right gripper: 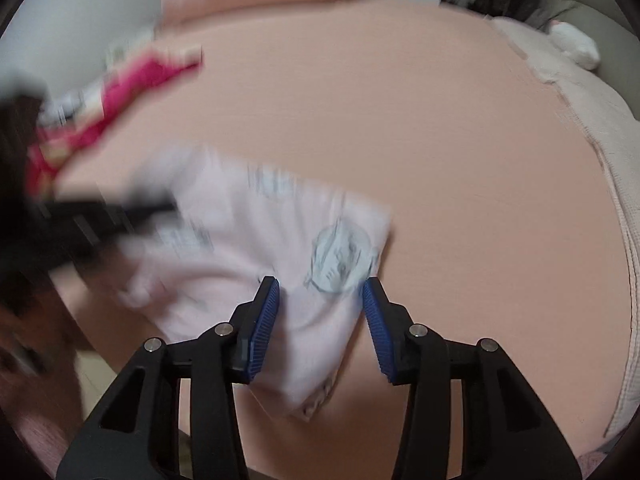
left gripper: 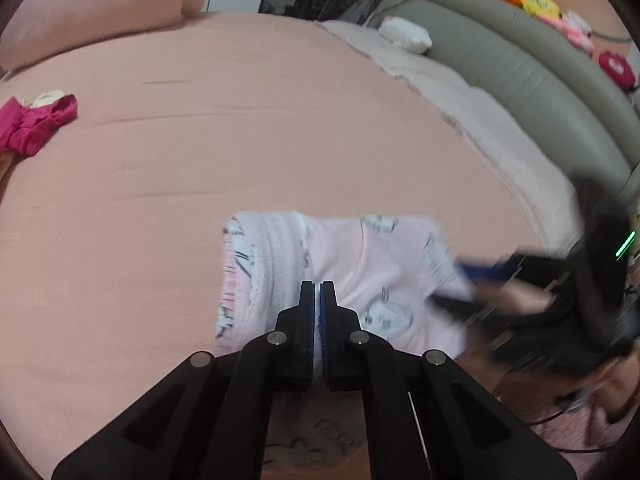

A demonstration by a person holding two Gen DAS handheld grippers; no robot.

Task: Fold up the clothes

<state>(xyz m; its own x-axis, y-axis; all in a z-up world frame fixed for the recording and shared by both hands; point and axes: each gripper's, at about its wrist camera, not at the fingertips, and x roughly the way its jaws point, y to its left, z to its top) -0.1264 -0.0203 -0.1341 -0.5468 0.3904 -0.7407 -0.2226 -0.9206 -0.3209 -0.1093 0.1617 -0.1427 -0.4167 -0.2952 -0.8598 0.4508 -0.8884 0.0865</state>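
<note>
One pale pink printed garment (left gripper: 360, 276) is lying folded near the front edge of a bed (left gripper: 240, 140) covered in a peach sheet. The left claw (left gripper: 317, 286) is hovering over it with jaws nearly touching, seemingly gripping nothing. The right claw (right gripper: 322, 284) is standing wide open above the garment's corner. One magenta garment (left gripper: 34, 126) is sitting well apart. Two pink pillows (left gripper: 104, 4) are resting behind; several plush toys (left gripper: 540, 4) are lining a grey-green headboard (left gripper: 520, 72).
</note>
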